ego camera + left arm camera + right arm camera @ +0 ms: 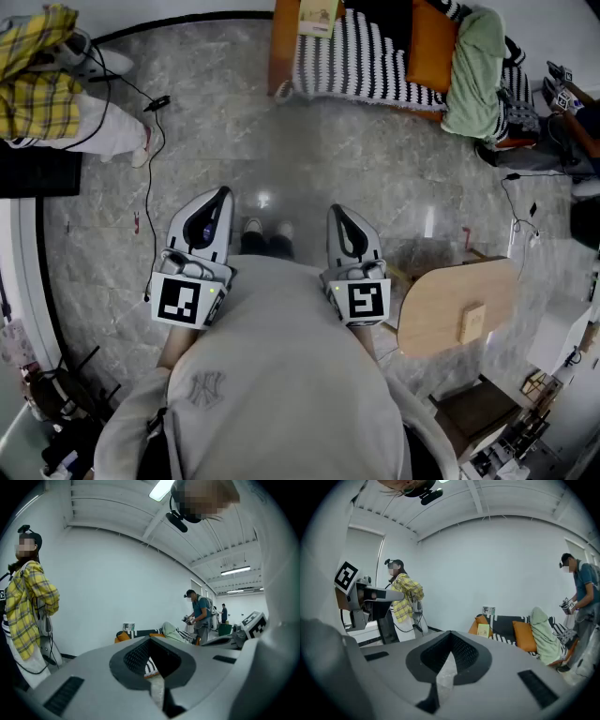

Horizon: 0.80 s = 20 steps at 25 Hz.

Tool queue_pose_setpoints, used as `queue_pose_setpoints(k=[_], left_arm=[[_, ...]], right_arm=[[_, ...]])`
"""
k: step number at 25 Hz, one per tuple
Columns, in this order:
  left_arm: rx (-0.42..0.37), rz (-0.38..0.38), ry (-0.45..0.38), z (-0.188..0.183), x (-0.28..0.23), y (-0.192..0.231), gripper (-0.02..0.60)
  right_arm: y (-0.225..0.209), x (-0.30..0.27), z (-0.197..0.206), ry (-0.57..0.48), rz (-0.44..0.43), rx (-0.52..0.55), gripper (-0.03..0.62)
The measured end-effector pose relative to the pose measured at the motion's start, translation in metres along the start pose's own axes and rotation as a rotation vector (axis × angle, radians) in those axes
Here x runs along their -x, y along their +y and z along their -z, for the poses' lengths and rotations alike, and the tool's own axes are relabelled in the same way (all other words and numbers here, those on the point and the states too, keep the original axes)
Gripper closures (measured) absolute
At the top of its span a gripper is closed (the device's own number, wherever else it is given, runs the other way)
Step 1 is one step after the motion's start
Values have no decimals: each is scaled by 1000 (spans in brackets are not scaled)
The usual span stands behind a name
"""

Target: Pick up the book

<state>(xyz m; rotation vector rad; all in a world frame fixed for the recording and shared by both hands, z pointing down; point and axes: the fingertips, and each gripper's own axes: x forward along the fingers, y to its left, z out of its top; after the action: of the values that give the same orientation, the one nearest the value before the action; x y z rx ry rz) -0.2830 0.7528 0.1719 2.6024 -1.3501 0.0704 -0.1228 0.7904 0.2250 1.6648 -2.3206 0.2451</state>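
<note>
On sofa [502, 625] | book [483, 630] upright against orange cushion [473, 628] | long axis vertical

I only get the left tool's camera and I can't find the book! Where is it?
Observer: The yellow-green book sits on the striped sofa, straight ahead of the person.
Operator: Is the other tool holding something?
Observer: No, the right tool is shut with nothing in it.
Operator: Is anything in the way?
Observer: Only a wooden table, off to the person's right, not between them and the sofa.
</note>
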Motion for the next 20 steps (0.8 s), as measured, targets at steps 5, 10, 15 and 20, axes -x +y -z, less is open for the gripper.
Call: queue_pose_setpoints(k=[5,10,15,20], left_arm=[[-42,-9,7,4,2,-6,580],[-44,-42,19,9,-5,-14,580],[-43,-34,-5,9,-14,-32,580],[-63,6,-41,6,-30,-53,580]], right_arm=[[-2,6,2,6,-14,-2,577],[-13,9,4,9,-31,2,577],[-27,14,1,-22,-44,0,577],[-30,16,-15,-117,-113,-48,577]])
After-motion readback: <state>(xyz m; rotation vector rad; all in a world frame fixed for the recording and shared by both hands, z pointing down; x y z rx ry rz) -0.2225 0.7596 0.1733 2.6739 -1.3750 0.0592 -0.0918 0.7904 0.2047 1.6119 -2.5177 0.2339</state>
